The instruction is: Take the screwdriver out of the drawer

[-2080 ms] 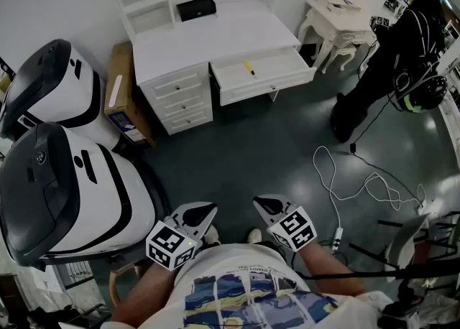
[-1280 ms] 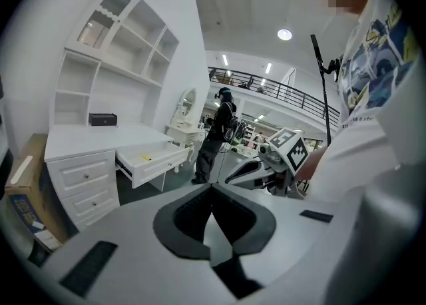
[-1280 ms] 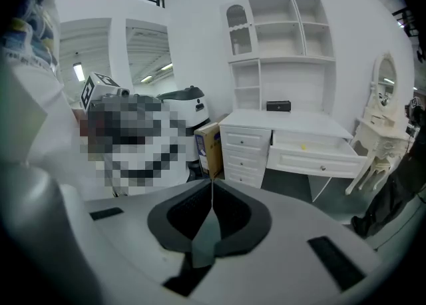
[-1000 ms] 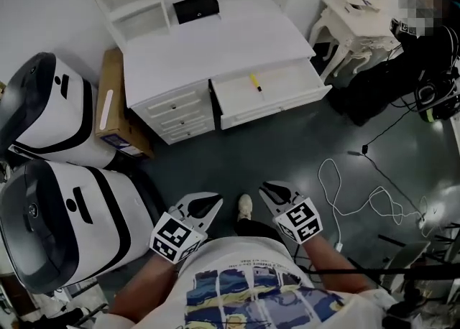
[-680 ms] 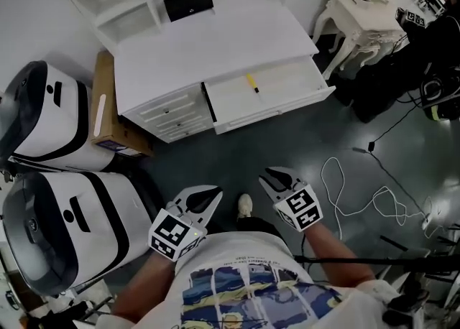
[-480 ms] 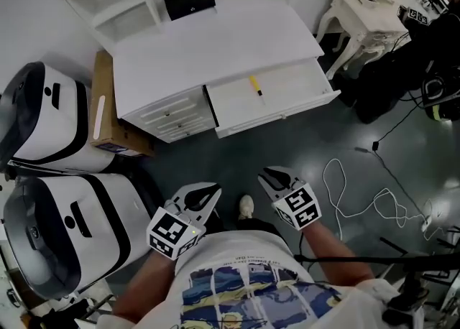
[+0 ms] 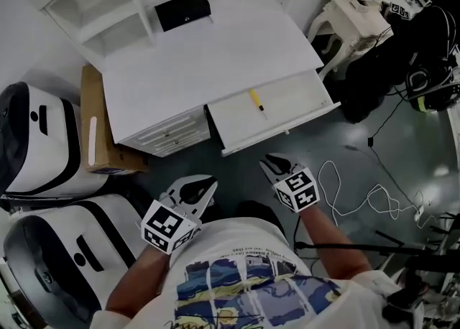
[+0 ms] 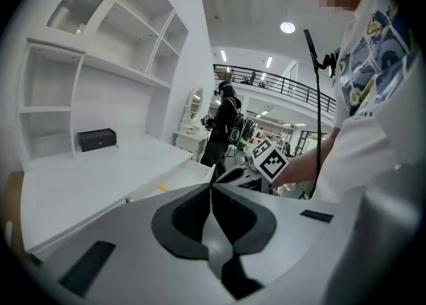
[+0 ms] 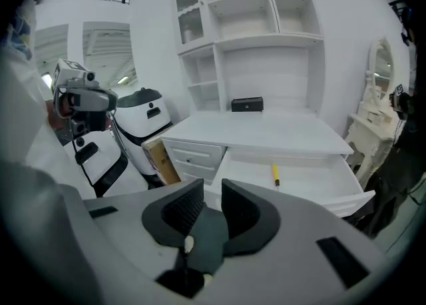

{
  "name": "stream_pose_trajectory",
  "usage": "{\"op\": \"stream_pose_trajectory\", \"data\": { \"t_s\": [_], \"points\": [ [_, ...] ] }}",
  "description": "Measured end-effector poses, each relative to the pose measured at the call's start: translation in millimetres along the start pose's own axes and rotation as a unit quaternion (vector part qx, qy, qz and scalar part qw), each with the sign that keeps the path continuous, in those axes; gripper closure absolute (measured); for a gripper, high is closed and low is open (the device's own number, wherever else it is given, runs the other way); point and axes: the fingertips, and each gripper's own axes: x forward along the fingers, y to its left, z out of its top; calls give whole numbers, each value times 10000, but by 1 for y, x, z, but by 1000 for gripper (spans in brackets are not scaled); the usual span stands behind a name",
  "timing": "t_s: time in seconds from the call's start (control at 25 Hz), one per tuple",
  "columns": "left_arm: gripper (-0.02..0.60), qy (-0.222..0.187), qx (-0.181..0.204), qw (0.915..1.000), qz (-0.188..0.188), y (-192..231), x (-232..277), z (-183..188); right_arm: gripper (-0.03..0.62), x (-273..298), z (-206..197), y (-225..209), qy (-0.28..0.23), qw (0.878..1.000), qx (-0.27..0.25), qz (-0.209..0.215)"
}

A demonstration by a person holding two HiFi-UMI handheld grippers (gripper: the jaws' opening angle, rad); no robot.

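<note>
With the person stepped closer, the open drawer (image 7: 305, 96) now lies near both tongs, the yellow screwdriver (image 7: 256, 100) untouched mid-drawer, so reaching is probably next; the right gripper (image 7: 270, 163) is parted, closing slightly on nothing, and the left gripper (image 7: 206, 184) is clenched empty.

White desk (image 7: 215, 47), drawer (image 7: 298, 98) pulled open, yellow screwdriver (image 7: 256, 100) lay inside, left tongs (image 7: 205, 184) and closing, empty right tongs (image 7: 269, 162) hovered short of it.
</note>
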Motion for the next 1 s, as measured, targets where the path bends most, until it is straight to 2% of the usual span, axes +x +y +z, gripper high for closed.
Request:
{"op": "stream_pose_trajectory", "data": {
  "t_s": [0.12,0.2,0.36,0.64,1.0],
  "points": [
    [566,71,86,9999,-107,22,-4,0,493,27,8,-24,75,9997,55,-226],
    [566,116,27,9999,-29,38,-5,-2,489,44,11,-43,174,9993,73,-335],
    [566,89,-230,9994,238,60,0,1,484,80,15,-88,402,9985,4,-373],
    [566,113,-506,9950,859,83,40,24,452,155,3,-176,1014,9941,-270,-273],
    [566,199,-775,9849,1532,93,65,43,442,236,-22,-230,1724,9841,-416,8]
  ]
}}
